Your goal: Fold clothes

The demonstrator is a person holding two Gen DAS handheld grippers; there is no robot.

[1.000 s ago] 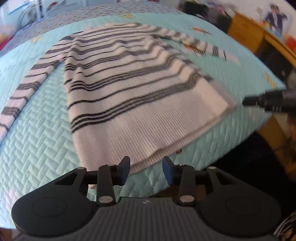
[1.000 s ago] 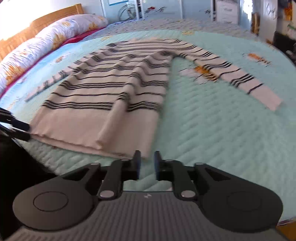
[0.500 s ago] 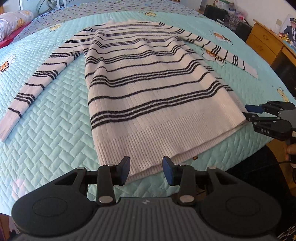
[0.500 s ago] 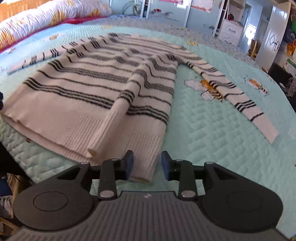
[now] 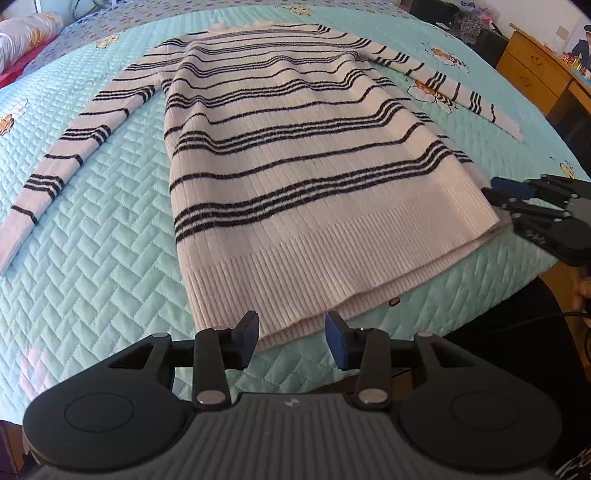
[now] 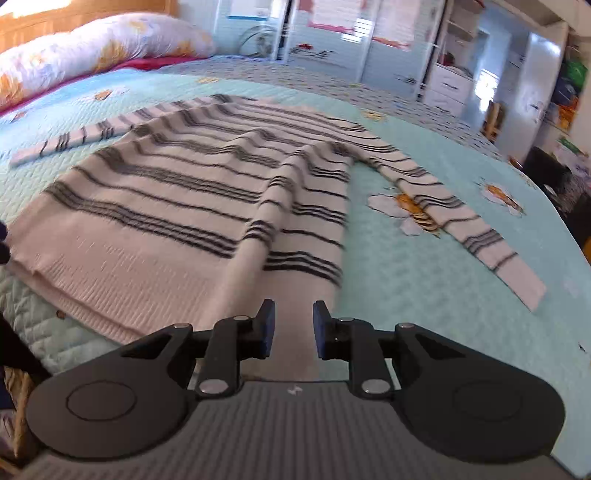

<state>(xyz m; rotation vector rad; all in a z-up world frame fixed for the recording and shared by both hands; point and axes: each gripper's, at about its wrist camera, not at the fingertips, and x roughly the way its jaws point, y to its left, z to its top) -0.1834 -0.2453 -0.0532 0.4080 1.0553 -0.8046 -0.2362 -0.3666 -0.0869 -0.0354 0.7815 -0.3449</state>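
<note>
Left claw (image 5: pixel 291 339) agape, right claw (image 6: pixel 294 328) closing

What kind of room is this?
Most likely a bedroom: a striped sweater lies spread on a bed's turquoise quilt, with a floral pillow by the headboard and a white wardrobe behind.

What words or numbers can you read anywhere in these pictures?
None can be read for sure.
Small pale emblem on the left tongs' grey body: a logo shape, no letters.
The same emblem on the right tongs' body: no letters.
Posters on the wardrobe doors: too blurred to read.
Picture on the wooden dresser: no legible text.
The striped sweater and the quilt carry stripes and bee pictures, no words.
</note>
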